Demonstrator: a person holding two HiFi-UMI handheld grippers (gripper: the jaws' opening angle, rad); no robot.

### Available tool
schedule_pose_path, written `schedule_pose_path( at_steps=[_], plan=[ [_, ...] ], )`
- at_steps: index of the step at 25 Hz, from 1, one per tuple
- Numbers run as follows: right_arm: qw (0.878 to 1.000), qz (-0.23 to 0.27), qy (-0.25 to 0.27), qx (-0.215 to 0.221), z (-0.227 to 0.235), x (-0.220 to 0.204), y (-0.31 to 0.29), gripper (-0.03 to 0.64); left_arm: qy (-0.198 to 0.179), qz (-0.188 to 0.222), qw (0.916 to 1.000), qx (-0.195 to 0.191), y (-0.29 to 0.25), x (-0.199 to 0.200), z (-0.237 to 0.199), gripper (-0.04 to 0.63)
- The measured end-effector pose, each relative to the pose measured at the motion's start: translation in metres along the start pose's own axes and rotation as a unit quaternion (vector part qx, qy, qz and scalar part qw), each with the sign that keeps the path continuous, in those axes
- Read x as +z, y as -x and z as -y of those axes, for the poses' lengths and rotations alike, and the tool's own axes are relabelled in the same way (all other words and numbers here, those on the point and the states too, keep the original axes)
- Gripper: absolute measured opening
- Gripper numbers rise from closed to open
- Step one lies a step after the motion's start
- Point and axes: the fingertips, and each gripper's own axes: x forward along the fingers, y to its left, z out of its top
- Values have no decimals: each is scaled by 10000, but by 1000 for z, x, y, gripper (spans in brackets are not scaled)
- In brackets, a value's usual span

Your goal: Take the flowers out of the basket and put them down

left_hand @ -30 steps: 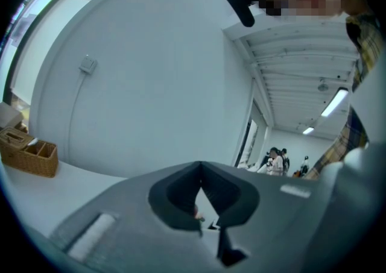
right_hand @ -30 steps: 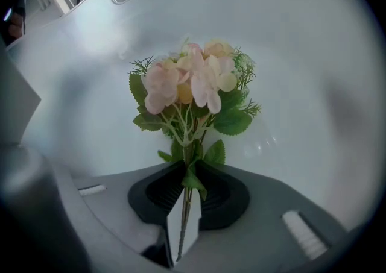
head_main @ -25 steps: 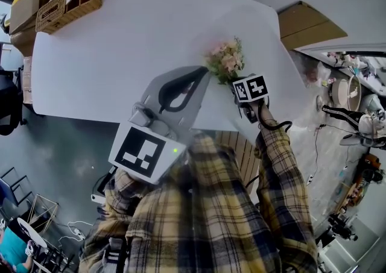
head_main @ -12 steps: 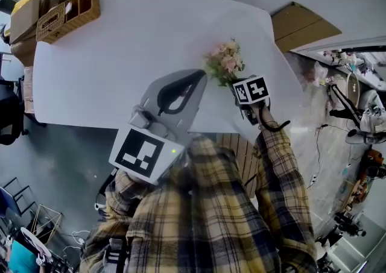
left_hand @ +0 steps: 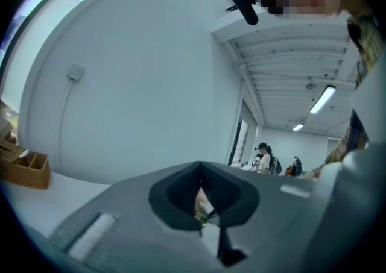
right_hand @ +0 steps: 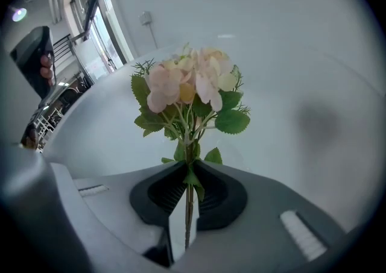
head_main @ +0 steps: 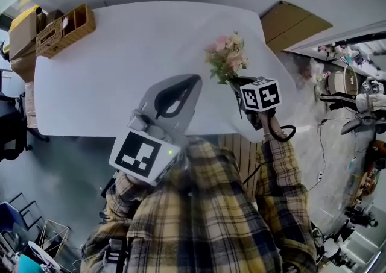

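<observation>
One flower bunch (head_main: 227, 58) has risen, clamped in the right gripper (head_main: 238, 83).

My right tool (right_hand: 189, 196) pinches the bouquet (right_hand: 190, 94) by its stems, pink and cream blooms pointing away over the white bench (head_main: 120, 67). The wicker basket (head_main: 65, 29) sits at its far-left corner.

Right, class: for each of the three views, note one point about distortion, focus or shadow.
Head view: fisheye bows the white table. Right gripper view: flowers sharp, a soft shadow on the table to their right. Left gripper view: black rounded corners, a mosaic patch at top.
</observation>
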Motion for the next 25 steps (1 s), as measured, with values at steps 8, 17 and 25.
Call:
schedule_pose_path(
  at_steps=[8,17,25],
  plan=[
    [9962,873,2,6,-15,30,61,34,-116,-49,9998,-168,-1,4,19,2],
    [9813,1832,589,63,-53,76,141,34,-165,-93,9997,-184,2,6,34,2],
    [9557,2636,1299,144,-101,126,197,35,-173,-67,9998,91,23,4,25,2]
  ],
)
